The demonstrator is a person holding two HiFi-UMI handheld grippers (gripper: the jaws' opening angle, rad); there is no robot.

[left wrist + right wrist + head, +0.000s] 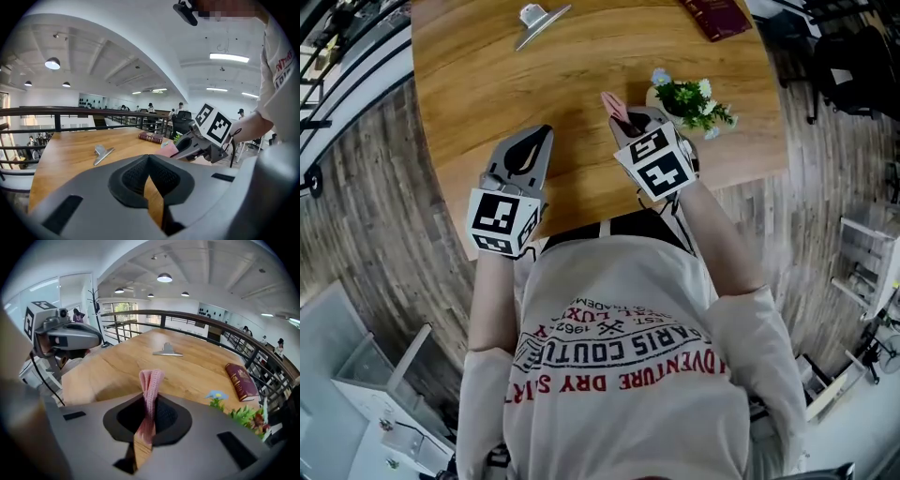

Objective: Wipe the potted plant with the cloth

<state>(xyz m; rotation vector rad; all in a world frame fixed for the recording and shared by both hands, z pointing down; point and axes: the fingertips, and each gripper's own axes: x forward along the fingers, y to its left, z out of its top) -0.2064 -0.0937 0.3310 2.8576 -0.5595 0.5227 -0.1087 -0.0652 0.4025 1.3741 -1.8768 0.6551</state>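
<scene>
Your right claw [628,120] is clamped on the pink cloth [150,380]. The jaws pinch it near their middle, and a folded loop of the knit stands up past the tips. In the head view that loop points toward the far side of the round wooden surface [581,75].

The potted plant [692,101] stands near the surface's right edge, just to the right of your right claw. It has green leaves with small white and blue flowers. In the right gripper view it sits low on the right, off to the side of the jaws and not in line with them. The cloth looks clear of the leaves, close but not touching.

Your left claw [536,139] is closed with nothing in it. The left gripper view shows its jaws meeting at the tips, with only a sliver of wood visible below them. It hangs over the near part of the surface, left of the right claw and apart from it. It also points toward the far side.

Further out, a metal clip [539,21] lies flat near the far edge. A dark red book [715,17] lies at the far right, beyond the plant. Both are well apart from your claws.
</scene>
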